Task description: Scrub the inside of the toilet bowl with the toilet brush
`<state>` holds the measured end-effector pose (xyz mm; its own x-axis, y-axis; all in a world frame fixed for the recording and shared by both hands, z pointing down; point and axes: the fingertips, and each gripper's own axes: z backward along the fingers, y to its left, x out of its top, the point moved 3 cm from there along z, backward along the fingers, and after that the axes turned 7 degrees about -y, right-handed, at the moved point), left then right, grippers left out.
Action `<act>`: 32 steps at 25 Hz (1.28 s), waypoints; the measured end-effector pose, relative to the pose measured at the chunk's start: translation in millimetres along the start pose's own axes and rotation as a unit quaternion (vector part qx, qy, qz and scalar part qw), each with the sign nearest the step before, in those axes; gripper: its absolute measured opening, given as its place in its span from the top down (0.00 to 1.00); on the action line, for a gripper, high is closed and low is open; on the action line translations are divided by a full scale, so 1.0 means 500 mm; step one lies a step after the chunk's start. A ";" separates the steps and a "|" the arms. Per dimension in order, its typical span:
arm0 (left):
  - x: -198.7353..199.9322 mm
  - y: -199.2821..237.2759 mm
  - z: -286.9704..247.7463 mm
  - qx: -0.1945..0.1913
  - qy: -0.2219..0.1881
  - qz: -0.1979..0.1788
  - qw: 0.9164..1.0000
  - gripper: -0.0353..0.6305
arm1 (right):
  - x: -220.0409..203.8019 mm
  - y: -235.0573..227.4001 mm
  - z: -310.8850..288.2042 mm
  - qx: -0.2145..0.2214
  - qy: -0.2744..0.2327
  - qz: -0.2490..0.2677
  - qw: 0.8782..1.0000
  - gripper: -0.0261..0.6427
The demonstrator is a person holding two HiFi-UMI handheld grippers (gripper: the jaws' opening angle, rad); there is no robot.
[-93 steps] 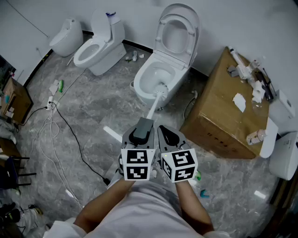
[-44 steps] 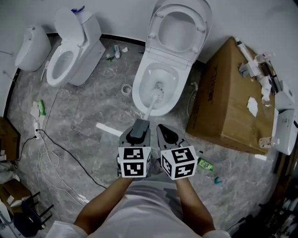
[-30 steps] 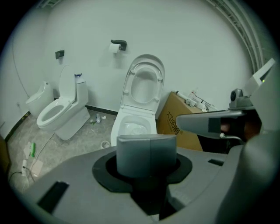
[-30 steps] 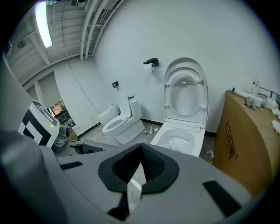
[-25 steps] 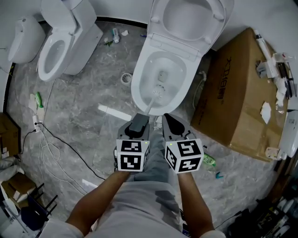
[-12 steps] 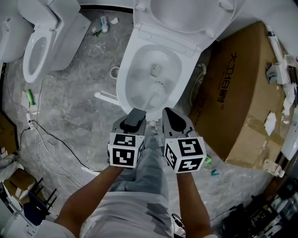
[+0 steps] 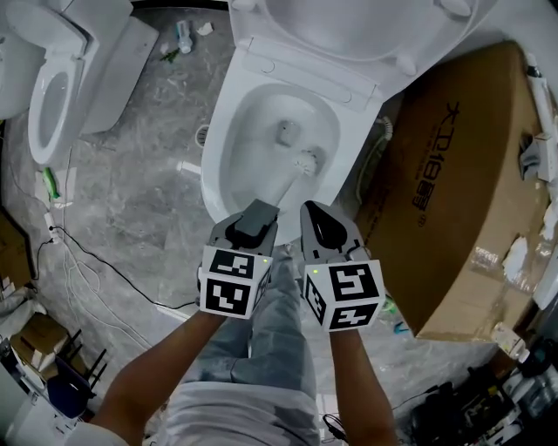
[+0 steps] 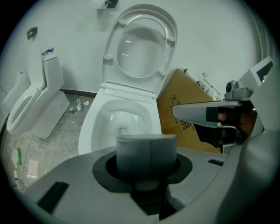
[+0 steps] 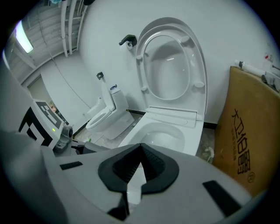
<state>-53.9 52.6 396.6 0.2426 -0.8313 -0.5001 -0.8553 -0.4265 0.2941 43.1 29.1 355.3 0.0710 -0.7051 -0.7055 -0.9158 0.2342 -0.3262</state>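
At the upper left of the head view stands a second toilet [image 7: 54, 91], with white cables [image 7: 77, 261] strewn over the grey marble floor below it. The bowl [image 7: 216, 165] fills the upper middle of the frame, its lid [image 7: 349, 22] tipped up against the wall.

The left gripper [image 7: 256, 218] sits low in the middle, just over the bowl's near rim. Its jaws are clamped on the grey grip end of the brush [image 7: 304, 163] (in the left gripper view that grip fills the space between them). From there the white shaft slants up and to the right, and the bristle head lies inside the bowl, right of the drain opening and against the inner wall.

Just beside it on the right, the right gripper [image 7: 326, 228] points at the same rim. Its jaws are drawn together at the tips with nothing between them.

A large cardboard box [image 7: 453, 192] takes up the right side, close beside the bowl.
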 end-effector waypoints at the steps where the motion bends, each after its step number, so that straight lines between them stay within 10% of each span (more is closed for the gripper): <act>1: 0.002 0.002 -0.011 -0.001 -0.001 0.001 1.000 0.71 | -0.001 -0.006 -0.007 0.001 0.002 0.000 1.000 0.96; 32: 0.100 0.095 -0.166 0.025 -0.069 0.013 0.997 0.71 | -0.059 -0.048 -0.099 0.017 0.009 0.005 1.000 0.96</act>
<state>-44.5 -38.9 453.0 0.1575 -0.7829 -0.6019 -0.8833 -0.3842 0.2687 43.6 11.0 415.2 0.0543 -0.7151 -0.6969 -0.9024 0.2636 -0.3408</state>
